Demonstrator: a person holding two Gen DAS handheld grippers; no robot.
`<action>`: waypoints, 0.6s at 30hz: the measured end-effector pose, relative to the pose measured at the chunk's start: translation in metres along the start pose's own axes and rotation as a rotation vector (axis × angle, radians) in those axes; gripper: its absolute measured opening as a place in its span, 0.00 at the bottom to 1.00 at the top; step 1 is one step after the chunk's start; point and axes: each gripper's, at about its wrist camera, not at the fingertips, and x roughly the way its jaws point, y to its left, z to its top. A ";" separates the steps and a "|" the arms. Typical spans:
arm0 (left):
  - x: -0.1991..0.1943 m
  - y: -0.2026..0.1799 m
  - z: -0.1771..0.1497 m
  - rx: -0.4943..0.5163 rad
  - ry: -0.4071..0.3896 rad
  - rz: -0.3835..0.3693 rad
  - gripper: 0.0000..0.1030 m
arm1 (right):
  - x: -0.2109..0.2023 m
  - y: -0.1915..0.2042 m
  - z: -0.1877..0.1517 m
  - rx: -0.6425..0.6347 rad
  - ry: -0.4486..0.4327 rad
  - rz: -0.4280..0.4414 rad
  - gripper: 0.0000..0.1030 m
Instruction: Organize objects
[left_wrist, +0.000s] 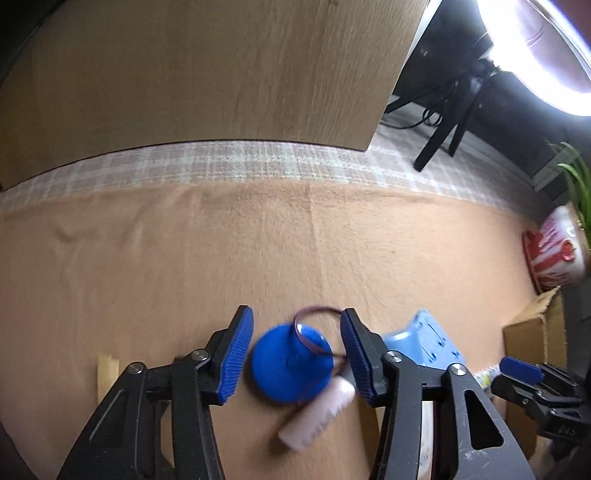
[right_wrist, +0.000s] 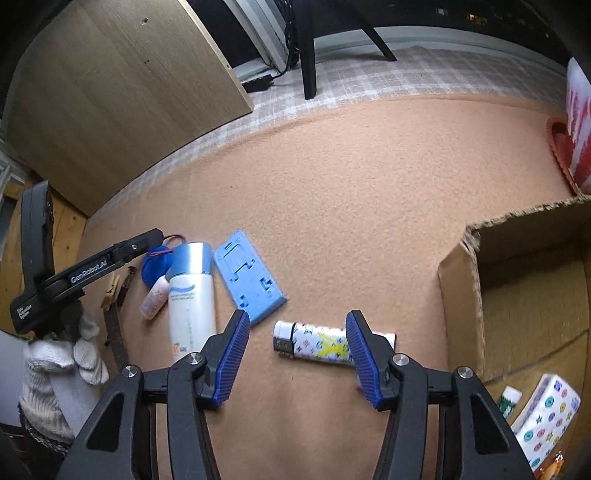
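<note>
Objects to be organized lie scattered on a tan felt cloth (right_wrist: 351, 184) covering the table, while a cardboard box (right_wrist: 461, 280) stands open at the right edge, probably the place they are being sorted into. Already inside it are two items: a small pack printed with coloured buttons (right_wrist: 550, 417) and a little green-and-white tube (right_wrist: 509, 400).

Five loose items remain on the cloth. At the left sit a blue round disc (left_wrist: 291, 363) with a thin red cord looped from it, a small pink bottle (left_wrist: 319, 417) touching the disc, a tall white bottle with a blue cap (right_wrist: 192, 295), and a flat light-blue plastic stand (right_wrist: 249, 278) just beside that bottle. Nearer the box lies one patterned lighter (right_wrist: 321, 343) on its side.

There are two grippers, each held by a person; a knitted white sleeve shows behind the left one. The left gripper (left_wrist: 295, 354) points steeply down with its jaws apart on either side of the blue disc, not pressing it, apparently lined up to pick it up. The right gripper (right_wrist: 295, 354) likewise tilts down, jaws apart and empty, straddling the patterned lighter without clamping it; its right jaw covers the lighter's far end.
</note>
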 end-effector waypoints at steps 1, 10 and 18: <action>0.005 0.000 0.001 0.000 0.009 0.001 0.46 | 0.003 -0.001 0.002 0.005 0.006 0.005 0.46; 0.016 -0.009 -0.007 0.078 0.013 0.029 0.26 | 0.026 0.008 0.008 -0.034 0.061 -0.037 0.37; 0.008 -0.029 -0.046 0.219 0.021 0.045 0.19 | 0.018 0.012 -0.024 -0.061 0.070 -0.041 0.34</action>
